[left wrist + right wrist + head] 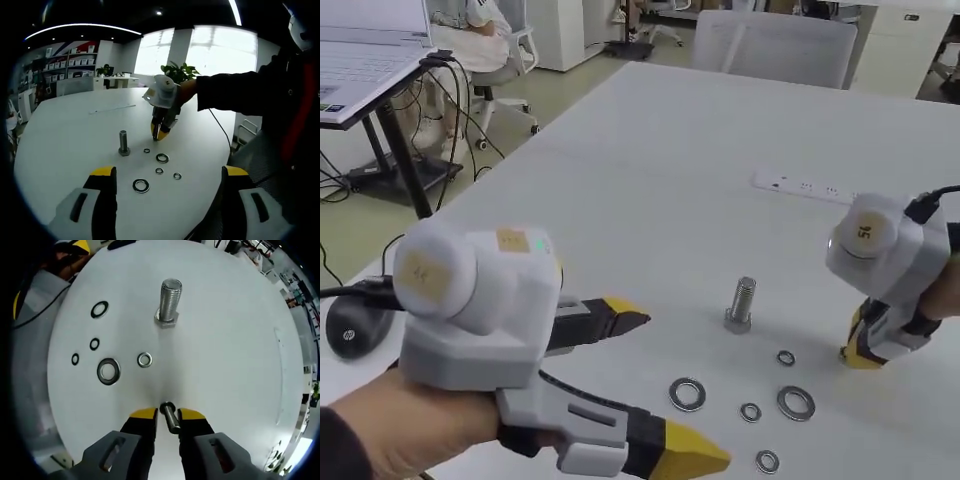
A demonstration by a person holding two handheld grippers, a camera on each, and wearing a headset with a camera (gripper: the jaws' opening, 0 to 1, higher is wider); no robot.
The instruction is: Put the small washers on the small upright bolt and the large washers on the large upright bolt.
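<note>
Right claw (167,416) pinching small bolt (170,420), close to desk (230,340). Large bolt (169,300) upright ahead, apart. Five washers (108,370) lie loose, left of claw. Left claw (167,172) spread wide, empty.

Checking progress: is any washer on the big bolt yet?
No, the big bolt stands bare; five washers lie on the table.
</note>
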